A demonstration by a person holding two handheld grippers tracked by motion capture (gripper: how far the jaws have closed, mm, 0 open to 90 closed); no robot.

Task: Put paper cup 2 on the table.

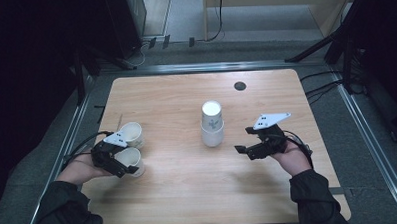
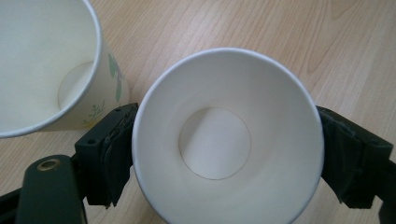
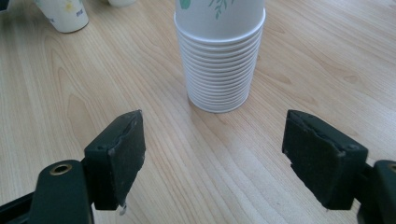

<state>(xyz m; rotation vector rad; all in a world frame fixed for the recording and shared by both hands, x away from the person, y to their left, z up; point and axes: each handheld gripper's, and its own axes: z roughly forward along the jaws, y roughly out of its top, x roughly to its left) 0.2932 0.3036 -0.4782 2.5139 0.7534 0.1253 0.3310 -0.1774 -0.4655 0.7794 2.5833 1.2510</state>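
A white paper cup [image 2: 227,140] stands upright on the wooden table [image 1: 179,192], mouth up and empty. My left gripper [image 2: 227,158] straddles it, one black pad [image 2: 116,144] at each side of the round, undented rim, so I read it as open. A second upright cup [image 2: 46,65] with a green print stands just beyond; both cups [image 1: 132,134] are at the table's left. An upside-down stack of cups [image 1: 212,124] stands mid-table. My right gripper [image 1: 243,140] is right of it, open and empty; its own view faces the stack [image 3: 219,56] between its wide jaws [image 3: 212,149].
A dark round hole [image 1: 240,85] sits in the tabletop near the far edge. Metal rails and cables run along the floor around the table. In the right gripper view a cup [image 3: 63,14] stands at the far left.
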